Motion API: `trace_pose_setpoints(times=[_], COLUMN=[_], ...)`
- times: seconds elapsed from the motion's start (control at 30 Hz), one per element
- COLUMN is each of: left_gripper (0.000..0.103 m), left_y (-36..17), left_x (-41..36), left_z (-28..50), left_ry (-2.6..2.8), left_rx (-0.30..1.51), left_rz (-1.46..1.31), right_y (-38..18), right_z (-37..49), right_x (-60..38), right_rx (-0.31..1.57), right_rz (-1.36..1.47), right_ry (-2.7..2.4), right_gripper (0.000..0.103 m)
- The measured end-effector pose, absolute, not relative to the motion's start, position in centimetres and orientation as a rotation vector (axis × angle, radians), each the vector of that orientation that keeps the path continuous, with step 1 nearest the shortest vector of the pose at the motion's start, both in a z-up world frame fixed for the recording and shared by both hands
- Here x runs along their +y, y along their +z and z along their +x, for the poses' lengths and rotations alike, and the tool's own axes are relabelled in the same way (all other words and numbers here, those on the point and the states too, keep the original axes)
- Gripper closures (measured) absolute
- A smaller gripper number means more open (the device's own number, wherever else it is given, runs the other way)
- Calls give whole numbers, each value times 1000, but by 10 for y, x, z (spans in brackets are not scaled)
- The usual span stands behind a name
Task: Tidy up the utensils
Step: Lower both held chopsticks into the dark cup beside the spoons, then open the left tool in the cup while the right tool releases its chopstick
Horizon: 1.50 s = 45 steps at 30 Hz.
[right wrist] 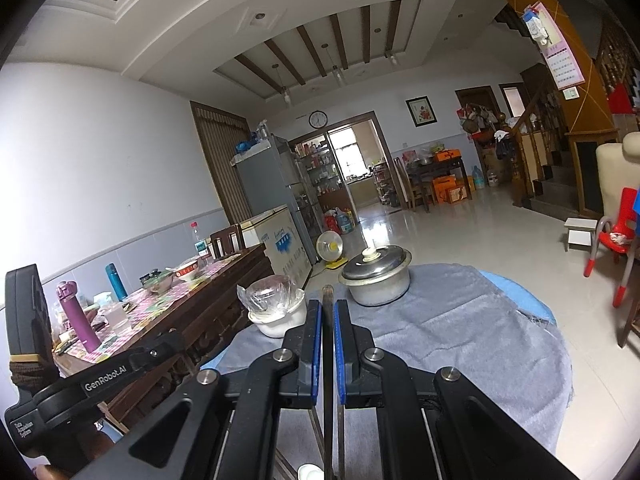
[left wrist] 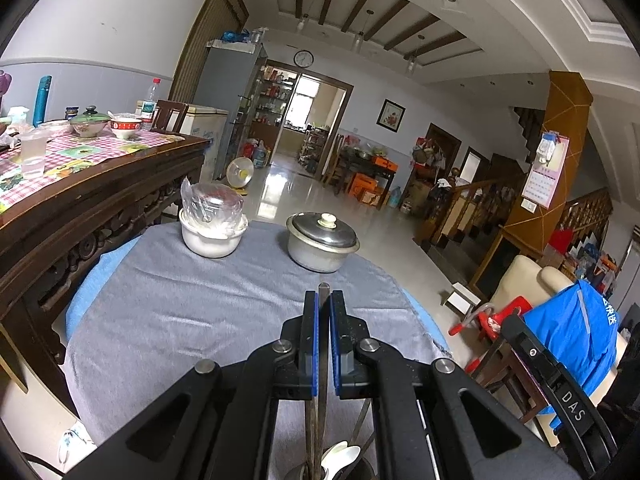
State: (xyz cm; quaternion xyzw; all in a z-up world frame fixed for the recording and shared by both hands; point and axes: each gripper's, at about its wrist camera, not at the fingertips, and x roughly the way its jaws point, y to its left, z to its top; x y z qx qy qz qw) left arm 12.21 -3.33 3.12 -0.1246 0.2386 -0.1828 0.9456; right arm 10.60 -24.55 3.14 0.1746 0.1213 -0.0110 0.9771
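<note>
A round worktop (left wrist: 100, 280) is covered by a grey cloth (left wrist: 180, 312), with a blue layer showing at its edges. On the cloth's far side stand a white bowl (left wrist: 210, 240) holding a plastic-wrapped bundle, on the left, and a lidded metal pot (left wrist: 320, 248) to its right, standing apart from it.

Both wrist views look forward low over the grey-clothed table (left wrist: 168, 312), sharing its two pots.
</note>
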Motion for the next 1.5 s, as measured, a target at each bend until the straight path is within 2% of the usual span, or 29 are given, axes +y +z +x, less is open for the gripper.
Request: trace_pose_setpoints(times=[1.5], left_gripper=[98], left_y=[5], left_x=[-42], left_z=[135], left_ry=[-361], left_rx=[567], left_rz=[-235], right_y=[4], right_z=[107], right_x=[-245], right_rx=[307], right_rz=[351], right_ry=[-14], right_gripper=[96])
